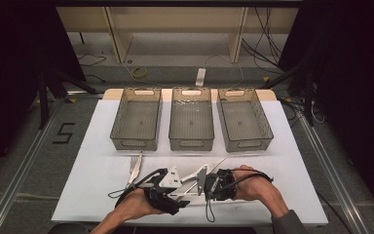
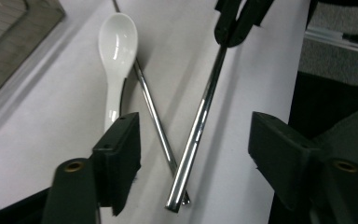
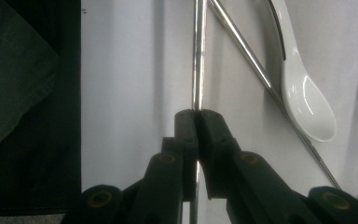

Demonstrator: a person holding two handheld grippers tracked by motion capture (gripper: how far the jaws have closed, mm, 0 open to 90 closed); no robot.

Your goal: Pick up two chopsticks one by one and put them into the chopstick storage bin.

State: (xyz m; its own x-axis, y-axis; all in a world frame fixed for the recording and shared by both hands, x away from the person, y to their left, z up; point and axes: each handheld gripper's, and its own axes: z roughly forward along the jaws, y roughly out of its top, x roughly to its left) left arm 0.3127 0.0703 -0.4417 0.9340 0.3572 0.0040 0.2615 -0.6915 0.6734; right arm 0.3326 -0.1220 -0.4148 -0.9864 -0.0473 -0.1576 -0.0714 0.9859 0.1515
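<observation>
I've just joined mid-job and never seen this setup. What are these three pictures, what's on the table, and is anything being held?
No robot here: a person holds a two-jaw gripper in each hand. The high view looks down on the white table, with three bins at the back and a fork to the left. The other two pictures come from cameras riding on the grippers, looking along their black jaws. The right gripper is shut on a metal chopstick. The left gripper stands open around that chopstick's free end, not pressing on it. A second chopstick and a white spoon lie on the table beside it.
</observation>
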